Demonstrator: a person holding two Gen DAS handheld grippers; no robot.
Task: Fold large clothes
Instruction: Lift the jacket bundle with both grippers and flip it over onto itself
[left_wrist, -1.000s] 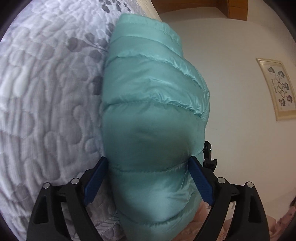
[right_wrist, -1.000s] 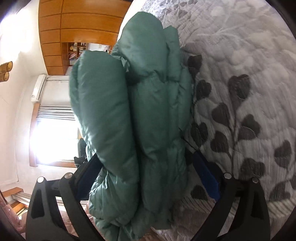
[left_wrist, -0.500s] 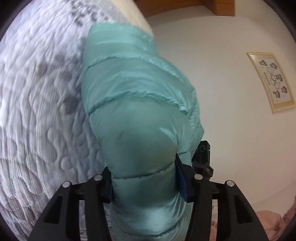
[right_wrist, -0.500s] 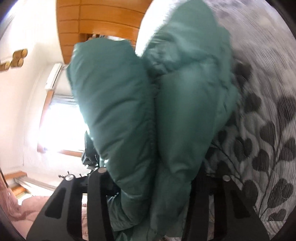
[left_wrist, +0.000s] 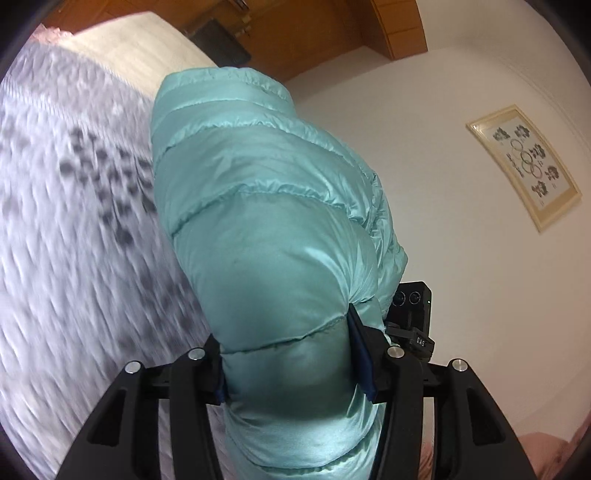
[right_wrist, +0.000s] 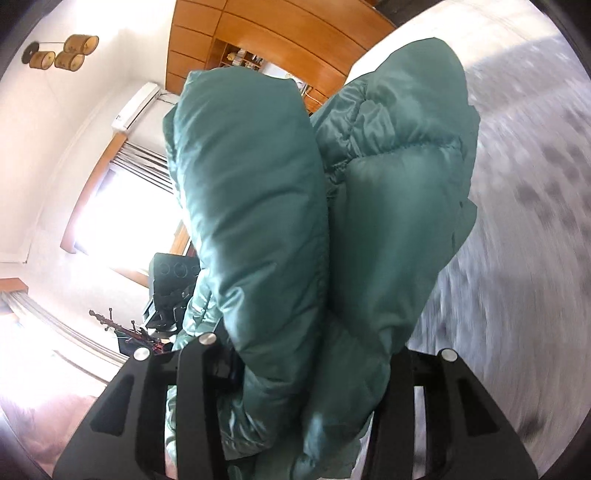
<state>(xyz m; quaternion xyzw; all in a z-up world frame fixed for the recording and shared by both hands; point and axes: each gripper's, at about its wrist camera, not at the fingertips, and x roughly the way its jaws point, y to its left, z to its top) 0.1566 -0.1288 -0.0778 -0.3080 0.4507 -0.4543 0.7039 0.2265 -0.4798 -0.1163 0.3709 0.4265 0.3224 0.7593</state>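
Note:
A folded teal puffer jacket (left_wrist: 258, 229) fills the middle of the left wrist view, held up off the bed. My left gripper (left_wrist: 291, 354) is shut on its thick quilted end, blue pads pressing in from both sides. In the right wrist view the same jacket (right_wrist: 295, 221) shows as two padded folds side by side. My right gripper (right_wrist: 306, 373) is shut on these folds; its pads are buried in the fabric. The right gripper's camera body (left_wrist: 412, 306) shows behind the jacket in the left wrist view.
The bed's grey quilt with dark leaf print (left_wrist: 74, 240) lies to the left, blurred by motion, and on the right in the right wrist view (right_wrist: 524, 258). A white wall with a framed picture (left_wrist: 524, 166), a wooden wardrobe (right_wrist: 258, 40) and a bright window (right_wrist: 122, 214) surround.
Both grippers closed from wide open onto the folded jacket, then lifted and swung it away from the quilt; more wall and wardrobe show now.

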